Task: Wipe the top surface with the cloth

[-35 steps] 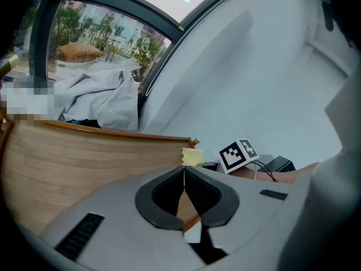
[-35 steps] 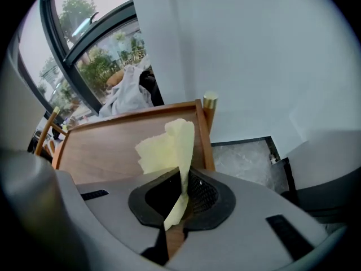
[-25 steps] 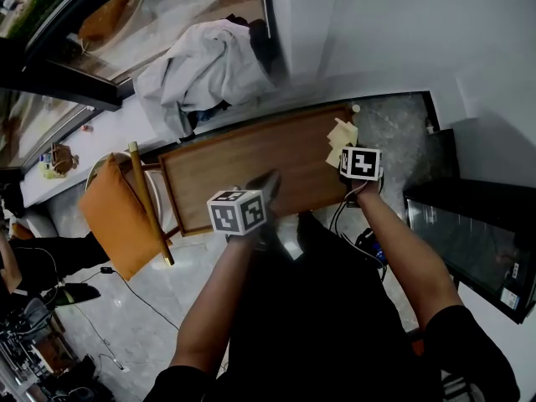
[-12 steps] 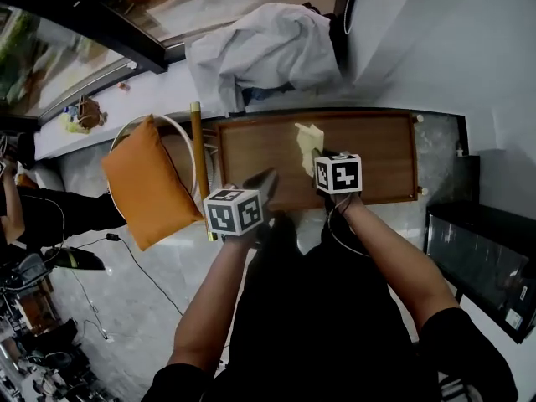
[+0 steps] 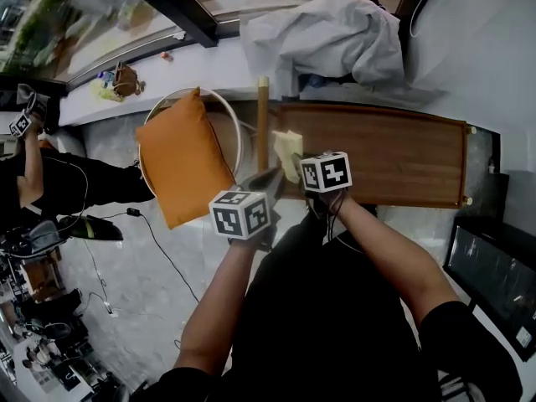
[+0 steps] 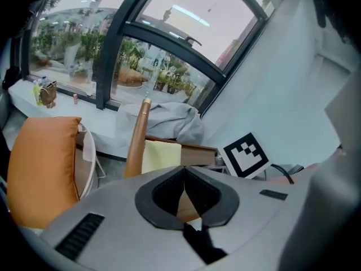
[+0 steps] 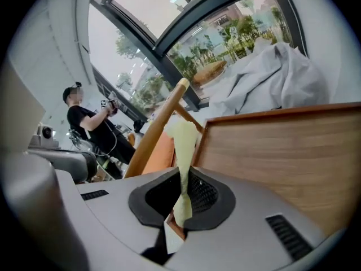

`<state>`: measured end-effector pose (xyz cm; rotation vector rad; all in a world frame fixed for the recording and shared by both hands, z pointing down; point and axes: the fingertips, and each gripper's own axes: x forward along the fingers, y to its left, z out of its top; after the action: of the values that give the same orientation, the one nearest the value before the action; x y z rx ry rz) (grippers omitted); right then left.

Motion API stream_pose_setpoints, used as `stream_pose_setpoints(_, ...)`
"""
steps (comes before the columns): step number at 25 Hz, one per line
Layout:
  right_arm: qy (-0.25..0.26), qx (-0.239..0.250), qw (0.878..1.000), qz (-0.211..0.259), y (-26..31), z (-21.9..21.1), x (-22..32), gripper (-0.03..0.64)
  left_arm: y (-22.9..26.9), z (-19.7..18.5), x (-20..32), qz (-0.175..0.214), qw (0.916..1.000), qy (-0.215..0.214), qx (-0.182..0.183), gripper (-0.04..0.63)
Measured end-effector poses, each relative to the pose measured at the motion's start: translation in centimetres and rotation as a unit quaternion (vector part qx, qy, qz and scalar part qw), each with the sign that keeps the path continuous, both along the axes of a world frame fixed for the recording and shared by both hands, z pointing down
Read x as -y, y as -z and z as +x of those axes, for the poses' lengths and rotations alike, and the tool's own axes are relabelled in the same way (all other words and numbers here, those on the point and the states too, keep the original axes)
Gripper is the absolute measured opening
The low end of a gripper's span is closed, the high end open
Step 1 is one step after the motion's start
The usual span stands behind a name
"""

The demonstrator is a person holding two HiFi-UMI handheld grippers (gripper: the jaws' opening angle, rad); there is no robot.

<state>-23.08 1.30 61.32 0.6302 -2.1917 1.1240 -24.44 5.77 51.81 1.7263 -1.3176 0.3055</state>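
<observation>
Right tongs (image 7: 181,192) pinching yellow cloth (image 5: 287,147); left tongs (image 6: 183,192) pressed together, empty.
Cloth at left end of wooden table (image 5: 385,153); wiping likely underway, wiped share unclear, no visible finish.

The left gripper (image 6: 184,171) has its jaws pressed together with nothing between them. A yellow cloth (image 6: 161,156) lies just past them.

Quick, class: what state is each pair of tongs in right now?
Left tongs: closed, holding nothing.
Right tongs: closed on the yellow cloth.
</observation>
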Motion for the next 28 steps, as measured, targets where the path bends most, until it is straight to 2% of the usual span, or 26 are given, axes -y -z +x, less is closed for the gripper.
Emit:
stream_pose_setpoints(2, 0.01, -0.007, 1.0, -0.011, -0.9, -1.4, -0.8, 0.033, -0.1, -0.9, -0.7, -0.001, 1.0, 0.004, 0.001, 0.012)
stream_pose_setpoints(5, 0.022, -0.055, 0.998, -0.01, -3.9, -1.7, -1.4, 0.033, -0.5, -1.5, -1.4, 0.004, 1.0, 0.007, 0.002, 0.012)
stream_pose_setpoints(13, 0.013, -0.14, 0.99, -0.02, -7.9, 2.1, -0.9, 0.034, -0.4, -1.0, -1.6, 0.0, 1.0, -0.002, -0.007, 0.012)
stream_pose_setpoints(28, -0.037, -0.184, 0.982, -0.037, -8.3, 14.3, 2.2, 0.034, -1.1, 7.6, 0.9, -0.007, 0.9991, -0.038, -0.018, 0.012)
